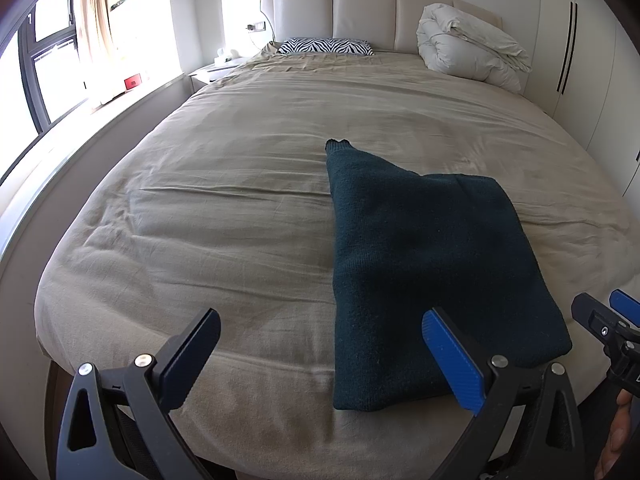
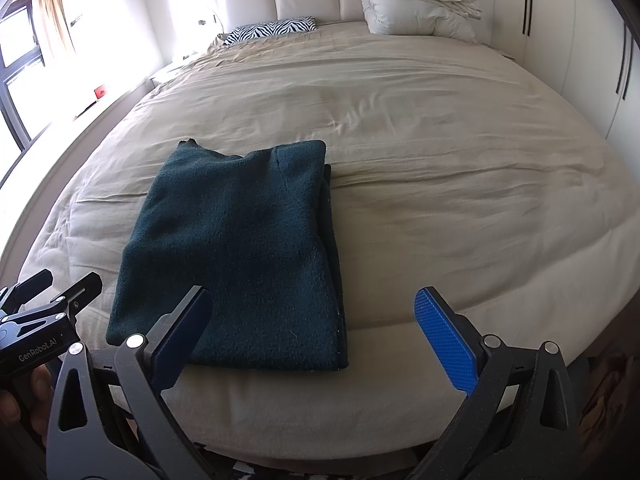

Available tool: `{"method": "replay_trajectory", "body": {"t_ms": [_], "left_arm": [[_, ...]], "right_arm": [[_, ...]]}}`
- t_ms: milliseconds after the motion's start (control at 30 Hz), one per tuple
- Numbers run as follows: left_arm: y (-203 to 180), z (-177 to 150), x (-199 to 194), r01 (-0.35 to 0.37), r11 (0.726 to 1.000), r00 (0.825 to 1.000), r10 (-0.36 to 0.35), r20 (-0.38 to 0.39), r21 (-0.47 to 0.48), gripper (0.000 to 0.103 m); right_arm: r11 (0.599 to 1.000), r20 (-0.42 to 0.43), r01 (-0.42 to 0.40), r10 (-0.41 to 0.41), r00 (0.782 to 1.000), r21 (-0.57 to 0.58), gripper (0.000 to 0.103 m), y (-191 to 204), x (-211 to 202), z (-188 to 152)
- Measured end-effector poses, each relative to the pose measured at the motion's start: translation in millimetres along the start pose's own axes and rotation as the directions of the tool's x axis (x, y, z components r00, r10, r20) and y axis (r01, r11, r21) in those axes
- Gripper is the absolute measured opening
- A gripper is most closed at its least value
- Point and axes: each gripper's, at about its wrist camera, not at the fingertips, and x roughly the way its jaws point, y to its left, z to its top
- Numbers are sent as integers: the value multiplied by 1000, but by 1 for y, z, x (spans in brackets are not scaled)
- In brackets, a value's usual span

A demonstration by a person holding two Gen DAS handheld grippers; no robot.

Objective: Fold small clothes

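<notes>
The left gripper (image 1: 320,356) is wide open, with its two fingers far apart and nothing between them. The right gripper (image 2: 314,336) is wide open too and holds nothing. The two grippers sit side by side, close together.

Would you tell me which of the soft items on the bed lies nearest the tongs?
The dark green sweater, folded at the near edge; the zebra pillow and white duvet sit by the headboard.

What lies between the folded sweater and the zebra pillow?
Only bare, wrinkled beige bedsheet separates the dark green sweater from the zebra-print pillow; right wrist view shows it.
</notes>
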Motion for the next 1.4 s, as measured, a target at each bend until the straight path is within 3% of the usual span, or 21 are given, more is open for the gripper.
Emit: {"method": "replay_trajectory", "body": {"t_ms": [1400], "left_arm": [[-1, -2, 3, 7, 1000, 1000, -6, -6, 7, 103]], "right_arm": [[1000, -7, 0, 0, 1000, 10, 103, 1, 3, -4]]}}
